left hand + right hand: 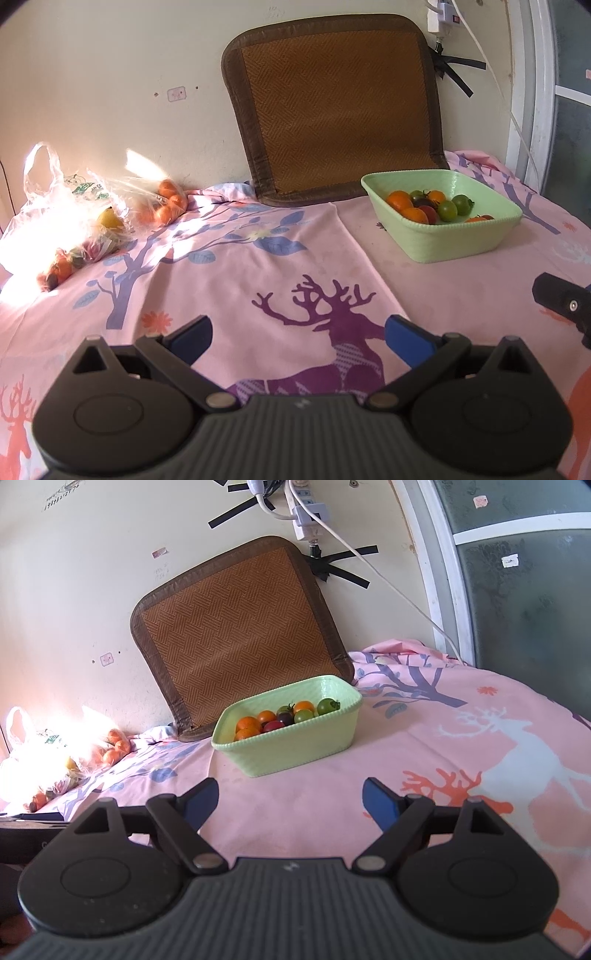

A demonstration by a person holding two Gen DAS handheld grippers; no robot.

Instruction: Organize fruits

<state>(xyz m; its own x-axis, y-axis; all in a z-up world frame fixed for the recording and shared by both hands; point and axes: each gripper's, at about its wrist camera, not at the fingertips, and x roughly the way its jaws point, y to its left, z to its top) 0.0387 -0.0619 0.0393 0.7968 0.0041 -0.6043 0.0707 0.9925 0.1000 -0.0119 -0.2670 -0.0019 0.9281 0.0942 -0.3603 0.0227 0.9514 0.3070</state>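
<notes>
A light green basket (458,236) (295,747) stands on the pink cloth and holds several small orange, green and dark fruits (428,206) (284,716). Clear plastic bags of fruit (92,221) (55,768) lie at the far left by the wall, in bright sun glare; oranges (168,205) (114,749) show through. My left gripper (297,338) is open and empty, low over the cloth. My right gripper (290,799) is open and empty, in front of the basket. Part of the right gripper shows at the right edge of the left wrist view (563,302).
A brown woven mat (340,107) (236,635) leans on the wall behind the basket. A power strip and white cable (306,513) hang on the wall. A window frame (436,572) stands at the right. The cloth (295,266) is printed with deer and trees.
</notes>
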